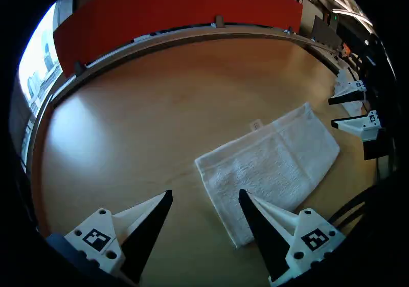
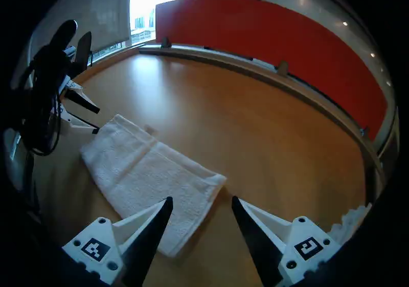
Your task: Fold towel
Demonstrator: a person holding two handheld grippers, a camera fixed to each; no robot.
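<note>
A white towel (image 1: 276, 159) lies folded into a long strip on the wooden table (image 1: 153, 113). My left gripper (image 1: 204, 192) is open; its right finger (image 1: 260, 225) stands over the towel's near end and nothing is between the fingers. Across the towel, my right gripper (image 1: 331, 113) shows open at the far right. In the right gripper view the towel (image 2: 143, 169) stretches from the lower middle to the left. My right gripper (image 2: 202, 198) is open at its near corner, holding nothing. The left gripper (image 2: 96, 120) is open at the towel's far end.
A red partition (image 1: 179, 10) runs along the table's far edge (image 2: 286, 36). A second white cloth (image 2: 353, 220) lies at the lower right of the right gripper view. Dark cables (image 2: 41, 108) hang by the left gripper. A bright window (image 2: 153, 0) is behind.
</note>
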